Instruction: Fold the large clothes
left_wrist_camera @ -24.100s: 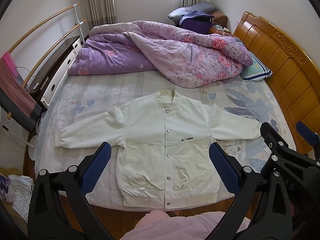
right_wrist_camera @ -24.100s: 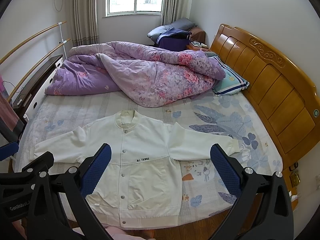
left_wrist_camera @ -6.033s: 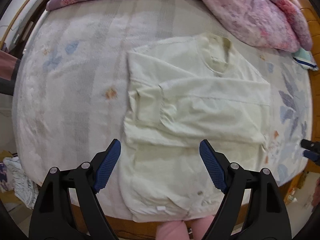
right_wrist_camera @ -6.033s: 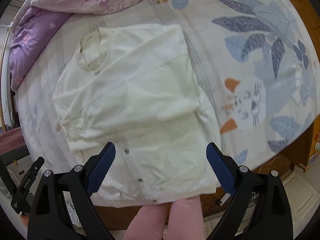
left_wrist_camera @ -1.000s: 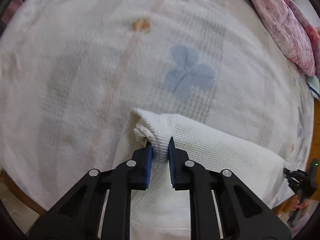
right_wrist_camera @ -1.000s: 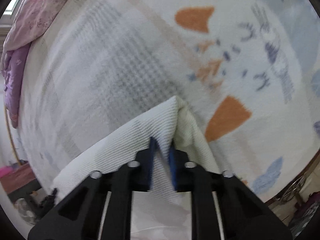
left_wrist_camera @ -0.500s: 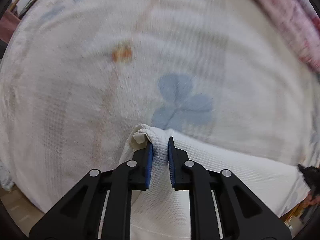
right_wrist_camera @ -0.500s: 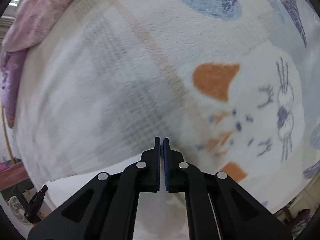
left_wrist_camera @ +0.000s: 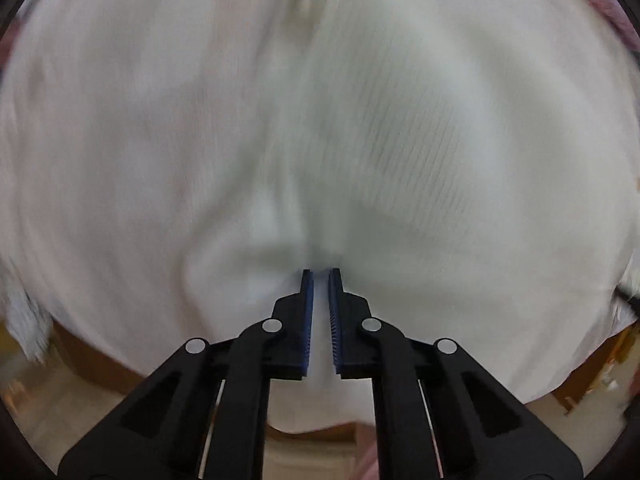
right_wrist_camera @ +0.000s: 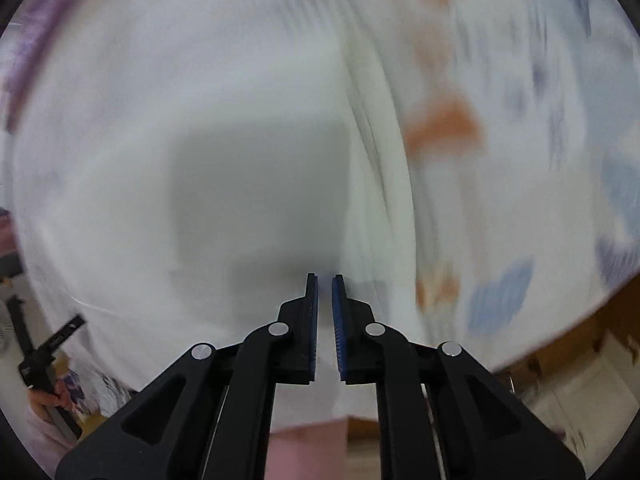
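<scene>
The white jacket [left_wrist_camera: 400, 152] fills the blurred left wrist view, lying on the bed below the gripper. My left gripper [left_wrist_camera: 321, 273] has its jaws a narrow gap apart, and I cannot tell whether cloth is still between them. In the right wrist view the jacket [right_wrist_camera: 256, 184] lies left of centre with its folded edge [right_wrist_camera: 380, 168] running up the middle. My right gripper [right_wrist_camera: 325, 278] also shows a narrow gap, with the jacket right under its tips. Both views are motion-blurred.
The patterned bedsheet [right_wrist_camera: 500, 100] with orange and blue prints lies right of the jacket. The bed's front edge and floor [right_wrist_camera: 580, 380] show at lower right. The other hand-held gripper [right_wrist_camera: 44, 352] shows at far left. A purple quilt [right_wrist_camera: 28, 52] is at upper left.
Both grippers have swung fast toward the near side of the bed. The pinched fold seen in the left jaws is no longer clearly visible. Both jaws now stand slightly wider apart.
</scene>
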{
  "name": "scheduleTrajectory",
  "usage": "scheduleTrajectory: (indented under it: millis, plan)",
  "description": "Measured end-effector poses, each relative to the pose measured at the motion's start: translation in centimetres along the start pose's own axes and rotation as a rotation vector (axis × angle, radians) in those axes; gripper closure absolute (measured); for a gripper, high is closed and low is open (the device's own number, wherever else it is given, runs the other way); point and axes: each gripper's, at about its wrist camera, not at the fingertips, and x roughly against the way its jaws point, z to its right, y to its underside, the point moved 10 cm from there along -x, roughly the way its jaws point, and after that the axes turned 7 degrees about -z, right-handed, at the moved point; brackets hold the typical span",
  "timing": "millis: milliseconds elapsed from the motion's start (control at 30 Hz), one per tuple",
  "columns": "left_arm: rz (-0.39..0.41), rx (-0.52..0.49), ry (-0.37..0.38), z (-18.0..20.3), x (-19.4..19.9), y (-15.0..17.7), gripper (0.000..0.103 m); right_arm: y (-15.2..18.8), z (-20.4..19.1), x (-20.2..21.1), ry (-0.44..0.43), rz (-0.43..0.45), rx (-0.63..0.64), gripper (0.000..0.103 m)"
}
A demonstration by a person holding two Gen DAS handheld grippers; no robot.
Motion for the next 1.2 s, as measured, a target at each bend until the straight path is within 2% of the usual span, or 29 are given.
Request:
scheduleTrajectory:
  millis: [33, 67, 100, 167, 267, 333, 433, 533, 600, 700, 833, 900, 1000, 1033, 1100, 1200]
  plan:
    - [0.001, 0.026, 0.013, -0.2, -0.9, 1.0, 0.098, 1.7, 1.1, -2.8, -0.003, -0.051, -0.029, 0.103]
    - [0.045, 0.04, 0.017, -0.3, -0.8, 1.7, 0.098, 2.4, 1.4, -3.4, -0.04, -0.032, -0.046, 0.103]
    - [0.052, 0.045, 0.017, -0.3, -0.8, 2.0, 0.098, 2.7, 1.8, -3.3, -0.079, 0.014, -0.058, 0.103]
    - [0.036, 0.077, 0.036, -0.4, -0.6, 2.6, 0.098, 3.7, 2.6, -3.3, -0.122, -0.001, -0.13, 0.103]
    - [0.011, 0.033, -0.005, 0.0, 0.9, 2.6, 0.097, 4.2, 2.5, -2.6, -0.093, -0.055, -0.179, 0.101]
    - [0.089, -0.042, -0.006, 1.4, 4.0, 1.2, 0.097, 2.3, -0.1, 0.4, -0.087, 0.03, -0.104, 0.099]
    - [0.217, -0.16, 0.023, 5.1, 8.4, -1.8, 0.097, -1.6, -6.6, 5.6, -0.127, 0.185, 0.047, 0.099]
    - [0.29, -0.231, 0.07, 9.3, 10.5, -5.3, 0.097, -5.0, -12.7, 7.6, -0.155, 0.247, 0.158, 0.099]
    - [0.315, -0.265, 0.072, 11.8, 11.0, -7.5, 0.097, -7.2, -16.6, 8.0, -0.155, 0.272, 0.211, 0.099]
    - [0.356, -0.3, 0.095, 15.0, 11.8, -10.4, 0.097, -8.5, -21.2, 7.4, -0.175, 0.288, 0.294, 0.099]
    - [0.368, -0.329, 0.137, 17.7, 11.1, -12.4, 0.097, -9.4, -24.2, 5.6, -0.229, 0.242, 0.312, 0.099]
    - [0.335, -0.328, 0.171, 18.5, 9.7, -13.3, 0.097, -10.0, -25.3, 4.1, -0.255, 0.204, 0.298, 0.099]
    - [0.268, -0.311, 0.156, 18.3, 5.5, -13.6, 0.098, -10.1, -24.2, -0.4, -0.24, 0.107, 0.272, 0.103]
    - [0.28, -0.326, 0.162, 18.3, 5.2, -13.7, 0.098, -9.9, -23.8, -0.8, -0.265, 0.097, 0.272, 0.103]
    - [0.276, -0.381, 0.139, 17.9, 5.5, -13.8, 0.101, -10.0, -22.2, -0.2, -0.313, 0.097, 0.243, 0.103]
    - [0.304, -0.368, 0.059, 14.0, 6.3, -14.7, 0.101, -10.6, -18.2, 1.8, -0.272, 0.147, 0.188, 0.103]
